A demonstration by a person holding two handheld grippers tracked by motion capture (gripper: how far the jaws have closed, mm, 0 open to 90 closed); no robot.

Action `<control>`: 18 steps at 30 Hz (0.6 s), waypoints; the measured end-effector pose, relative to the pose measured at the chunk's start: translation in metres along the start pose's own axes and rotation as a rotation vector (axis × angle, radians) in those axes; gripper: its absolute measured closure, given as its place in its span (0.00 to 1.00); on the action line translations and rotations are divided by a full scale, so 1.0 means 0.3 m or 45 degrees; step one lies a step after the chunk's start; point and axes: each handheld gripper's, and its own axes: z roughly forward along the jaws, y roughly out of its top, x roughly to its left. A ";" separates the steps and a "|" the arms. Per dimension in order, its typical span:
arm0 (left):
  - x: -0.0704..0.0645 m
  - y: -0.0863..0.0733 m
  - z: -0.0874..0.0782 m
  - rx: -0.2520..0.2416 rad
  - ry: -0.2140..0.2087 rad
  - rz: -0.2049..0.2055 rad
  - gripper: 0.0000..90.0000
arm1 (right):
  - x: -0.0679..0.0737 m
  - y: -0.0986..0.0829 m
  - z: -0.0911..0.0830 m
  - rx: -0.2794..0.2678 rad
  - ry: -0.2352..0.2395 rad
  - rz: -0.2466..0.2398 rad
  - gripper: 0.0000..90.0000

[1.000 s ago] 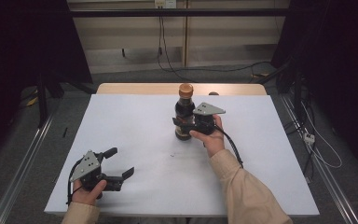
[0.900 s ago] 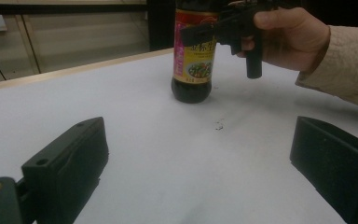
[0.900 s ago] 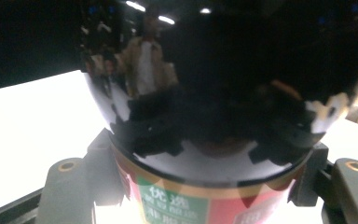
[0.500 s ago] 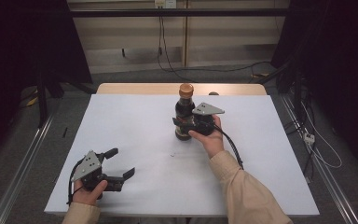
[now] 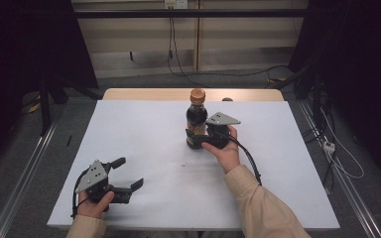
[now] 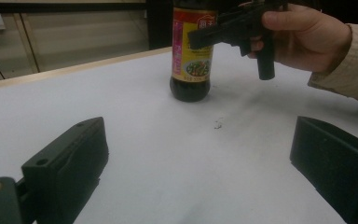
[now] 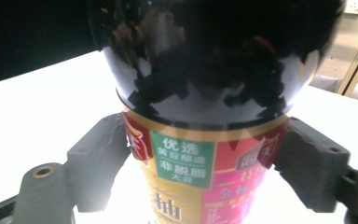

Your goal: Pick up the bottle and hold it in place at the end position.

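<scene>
A dark soy sauce bottle (image 5: 196,120) with an orange cap and a bright label stands upright on the white table (image 5: 139,129), right of centre. My right gripper (image 5: 196,138) is shut on its lower body at label height. In the right gripper view the two jaws press on both sides of the label (image 7: 200,168). My left gripper (image 5: 130,171) rests near the front left corner, open, with nothing between its jaws. In the left gripper view the bottle (image 6: 191,56) stands ahead of the left gripper (image 6: 200,158), with the right gripper (image 6: 233,25) across its label.
A small dark speck (image 5: 183,164) lies on the table in front of the bottle. A wooden strip (image 5: 144,93) shows along the table's far edge. Cables (image 5: 337,158) run over the floor at the right, and metal rails (image 5: 25,173) flank the table.
</scene>
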 end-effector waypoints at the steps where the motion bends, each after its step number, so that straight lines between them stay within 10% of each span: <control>1: 0.000 0.000 0.000 0.000 -0.001 0.000 0.04 | 0.001 0.000 -0.002 -0.002 -0.011 0.001 0.25; 18: 0.001 0.000 0.001 0.012 0.003 0.012 0.04 | 0.019 -0.004 -0.004 -0.052 -0.069 0.017 0.34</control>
